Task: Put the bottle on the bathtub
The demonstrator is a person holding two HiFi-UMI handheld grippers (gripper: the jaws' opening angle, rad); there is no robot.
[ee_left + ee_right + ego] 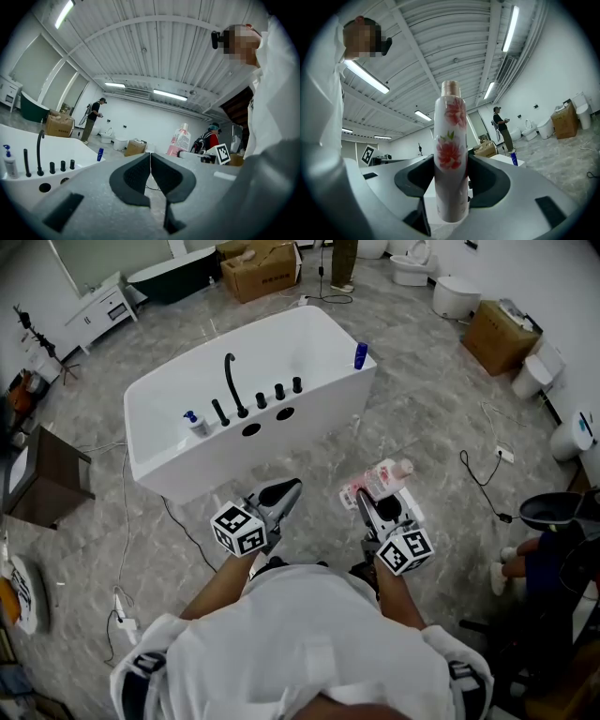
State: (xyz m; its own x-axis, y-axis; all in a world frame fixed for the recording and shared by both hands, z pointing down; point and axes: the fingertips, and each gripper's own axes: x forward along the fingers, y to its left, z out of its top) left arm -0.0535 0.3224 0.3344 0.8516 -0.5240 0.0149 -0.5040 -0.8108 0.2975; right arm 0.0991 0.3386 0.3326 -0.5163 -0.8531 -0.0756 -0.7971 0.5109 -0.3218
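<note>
I'm seeing the bottle (451, 159) showing white with pinkish-red flowers and green leaves. The bathtub (187, 460) is showing plain white, its tap (232, 382) black. A small blue bottle (361, 355) is standing out on its far right corner, and the floor (422, 399) is showing grey marbling.

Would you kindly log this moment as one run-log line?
right tool: shut on white flower-printed bottle | left tool: shut, empty | white bathtub: ahead, bottle not yet on it

- The bottle (450, 154): white with red flower print and a pinkish cap. It is clamped low on its body in the right tool (451, 185). In the head view its cap points to 2 o'clock.
- The bathtub (234, 460): white and rectangular, with a black faucet (232, 381) on its near rim. It stands apart from the bottle, at 11 o'clock from it.
</note>
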